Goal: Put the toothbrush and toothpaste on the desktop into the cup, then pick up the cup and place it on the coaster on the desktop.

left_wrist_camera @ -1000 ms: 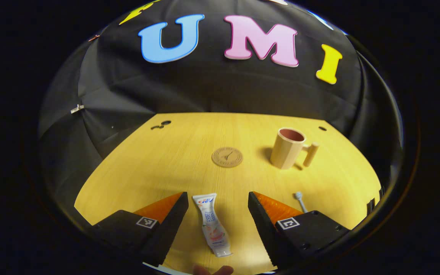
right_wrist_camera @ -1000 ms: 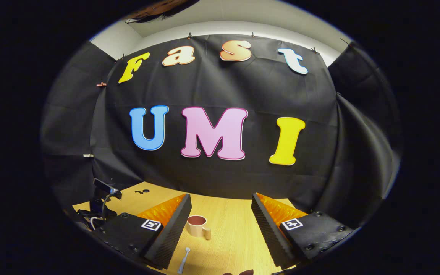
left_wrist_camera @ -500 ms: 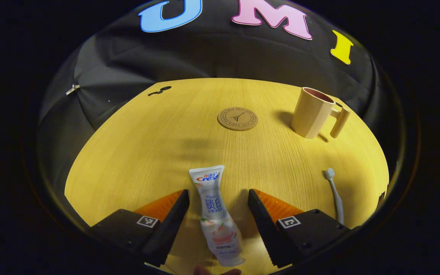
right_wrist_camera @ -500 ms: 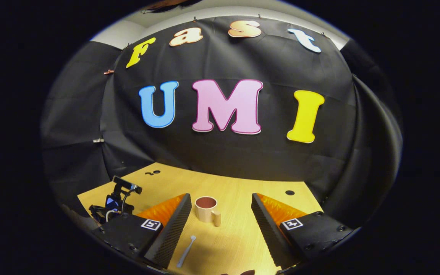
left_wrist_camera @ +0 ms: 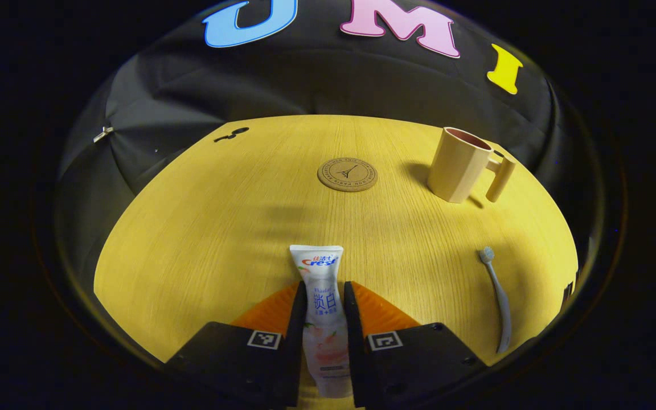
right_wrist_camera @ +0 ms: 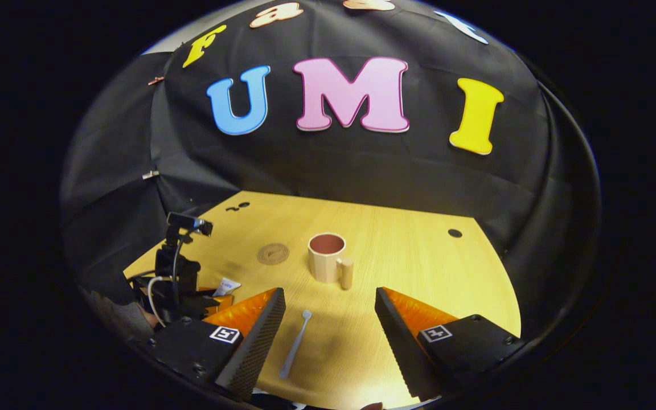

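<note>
Fingers [left_wrist_camera: 299, 319] of the left gripper [left_wrist_camera: 324, 319] clamped on the toothpaste [left_wrist_camera: 323, 319], one on each side of the tube's middle, crimped end poking out ahead over the desktop [left_wrist_camera: 208, 228]. Tube lying flat, or close to it. Right gripper [right_wrist_camera: 328, 336] wide apart, holding nothing, hovering over the wood with the toothbrush [right_wrist_camera: 295, 345] lying flat between its fingers, closer to its left one, head pointing toward the cup [right_wrist_camera: 328, 257]. Cup upright, nothing visible inside, handle facing the right gripper. Coaster [right_wrist_camera: 273, 253] just beside the cup, not touching. From the left gripper view: coaster [left_wrist_camera: 347, 174] dead ahead, cup [left_wrist_camera: 460, 165] off to the right, toothbrush [left_wrist_camera: 496, 299] lying nearer on the right, well apart from the tube.
</note>
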